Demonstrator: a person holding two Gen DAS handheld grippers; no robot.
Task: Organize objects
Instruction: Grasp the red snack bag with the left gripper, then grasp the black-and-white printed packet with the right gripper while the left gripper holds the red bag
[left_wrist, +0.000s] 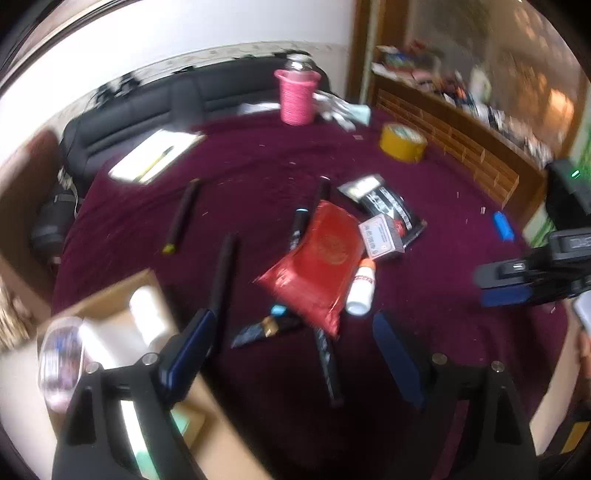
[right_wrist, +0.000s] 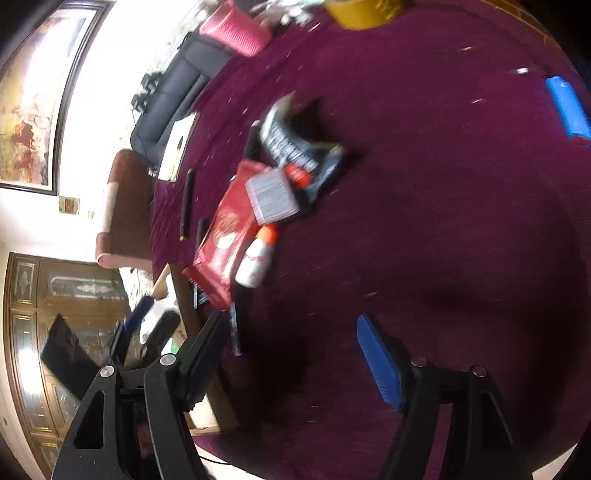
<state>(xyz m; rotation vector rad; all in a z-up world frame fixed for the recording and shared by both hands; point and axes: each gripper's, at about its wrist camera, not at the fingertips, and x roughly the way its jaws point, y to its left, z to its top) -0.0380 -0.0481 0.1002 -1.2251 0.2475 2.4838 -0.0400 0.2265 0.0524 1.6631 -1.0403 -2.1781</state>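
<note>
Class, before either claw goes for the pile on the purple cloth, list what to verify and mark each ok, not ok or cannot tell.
1. Left claw open, nothing between its fingers: ok.
2. Right claw open, empty: ok.
3. White bottle free to grasp: ok, lying beside the red packet.
4. Pens separated: not ok, a black pen runs under the packet.
5. Cardboard box has room: cannot tell.
6. Sharp view: not ok, blurred.

Motion blur smears the red packet (left_wrist: 317, 266); its print is unreadable.
</note>
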